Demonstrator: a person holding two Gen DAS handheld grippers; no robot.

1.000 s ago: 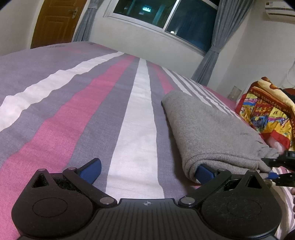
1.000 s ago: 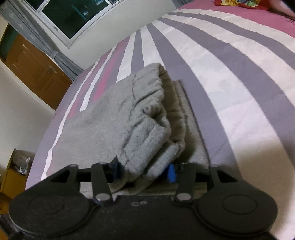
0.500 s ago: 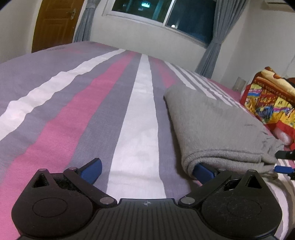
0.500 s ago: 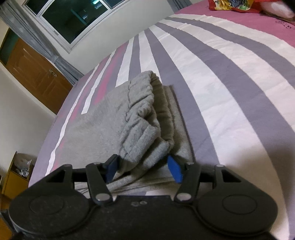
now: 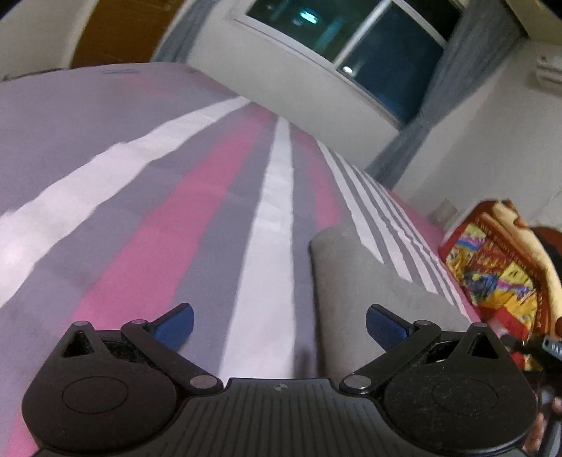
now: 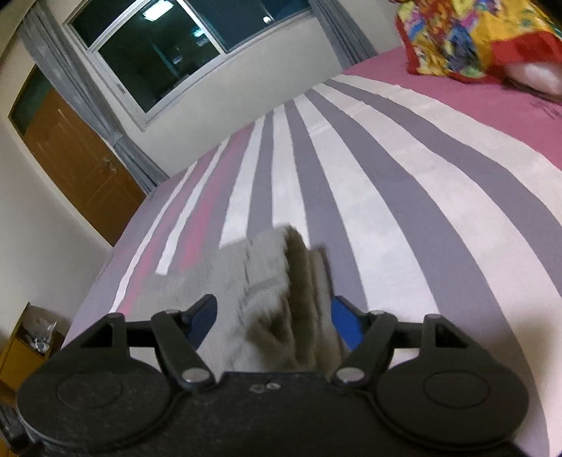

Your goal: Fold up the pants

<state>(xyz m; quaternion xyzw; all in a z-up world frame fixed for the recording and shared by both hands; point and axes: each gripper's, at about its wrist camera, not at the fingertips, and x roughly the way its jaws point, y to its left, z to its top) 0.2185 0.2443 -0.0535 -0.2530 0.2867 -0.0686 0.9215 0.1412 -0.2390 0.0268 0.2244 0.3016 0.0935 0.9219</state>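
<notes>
- Both sets of jaws are apart, nothing pinched in either
- left gripper (image 5: 280, 325) sits wide over the striped bed sheet (image 5: 147, 225), with the folded grey pants (image 5: 372, 281) lying just under its right-hand finger, not gripped
- right gripper (image 6: 274, 321) is opening up, and the stacked edge of the pants (image 6: 281, 281) lies on the bed between its blue pads (image 6: 346, 325), with no clear pressing
- colourful blanket (image 6: 467, 31) is bunched up at the far side of the bed, well away from the pants
- pretty blurry overall
</notes>
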